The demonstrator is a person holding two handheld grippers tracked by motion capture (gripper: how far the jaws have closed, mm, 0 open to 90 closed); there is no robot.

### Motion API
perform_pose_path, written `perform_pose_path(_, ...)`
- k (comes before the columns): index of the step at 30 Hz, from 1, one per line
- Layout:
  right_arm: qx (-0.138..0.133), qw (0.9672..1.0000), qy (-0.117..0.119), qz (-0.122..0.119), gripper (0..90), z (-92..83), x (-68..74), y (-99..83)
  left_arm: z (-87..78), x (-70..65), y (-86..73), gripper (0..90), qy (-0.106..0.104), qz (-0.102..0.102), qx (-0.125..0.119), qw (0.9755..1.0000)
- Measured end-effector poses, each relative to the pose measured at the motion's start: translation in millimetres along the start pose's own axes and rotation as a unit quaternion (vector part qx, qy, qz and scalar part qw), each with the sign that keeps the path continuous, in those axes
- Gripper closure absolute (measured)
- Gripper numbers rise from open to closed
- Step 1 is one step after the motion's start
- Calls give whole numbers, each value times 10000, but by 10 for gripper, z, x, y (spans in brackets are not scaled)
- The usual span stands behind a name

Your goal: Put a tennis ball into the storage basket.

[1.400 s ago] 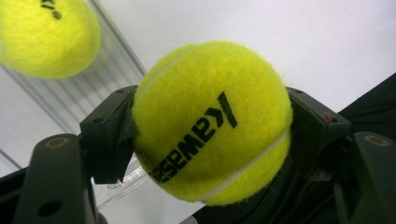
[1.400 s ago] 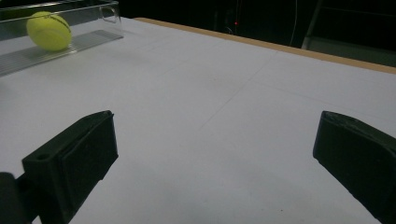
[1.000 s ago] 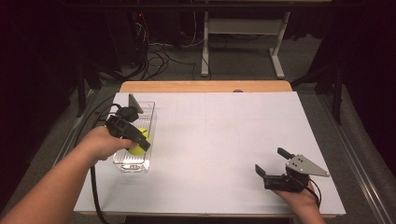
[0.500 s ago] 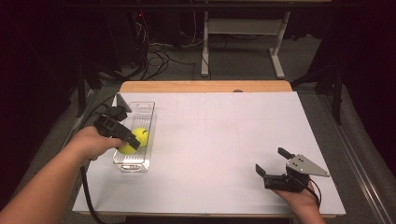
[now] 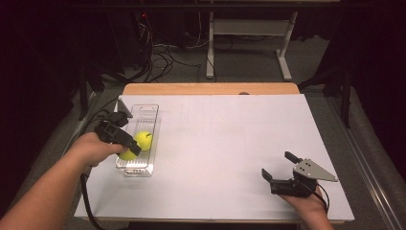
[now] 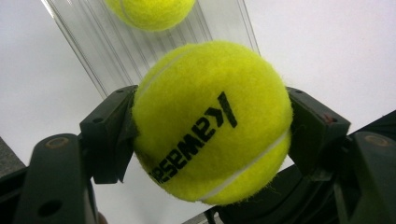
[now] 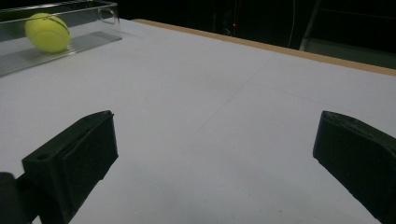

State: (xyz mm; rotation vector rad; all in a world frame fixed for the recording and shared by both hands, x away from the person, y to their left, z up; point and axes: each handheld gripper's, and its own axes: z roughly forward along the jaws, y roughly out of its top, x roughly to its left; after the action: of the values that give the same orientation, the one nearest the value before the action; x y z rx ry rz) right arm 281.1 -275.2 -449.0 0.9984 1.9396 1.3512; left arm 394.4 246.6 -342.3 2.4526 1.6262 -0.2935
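L gripper (image 5: 135, 149): jaws clamped on a tennis ball (image 6: 212, 123), one pad on each flank; the left gripper view shows the felt squeezed betw. them, black lettering facing the lens.
Held ball, location: over the near end of the clear tray (image 5: 143, 171), at the tray's left side; whether it rests on the ribbed floor or hangs just above, cannot tell.
Change vs. a second ago: L hand has shifted toward the person and toward the tray's left edge, ball going with it; it no longer covers the tray's middle.
Second ball (image 5: 143, 140): now exposed, lying in the tray mid-length, just beyond the held one; appears apart from it in the left gripper view.
R gripper (image 5: 281, 170): jaws wide open, nothing betw. them; parked on the white table (image 5: 230, 143) near the front-right corner, same spot as before.
Tray: unmoved, long axis running away from the person.
Meaning for the work (judgement): grip is secure and ball is in transit; prob. either being lifted out over the near-left wall or placed beside the other ball. Release not yet made.
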Motion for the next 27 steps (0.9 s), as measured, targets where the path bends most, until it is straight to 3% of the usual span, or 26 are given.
perform_pose_path(27,-39,10000,25,-31,1,-5,20,8,267,11,65,267,161,-35,110,9998)
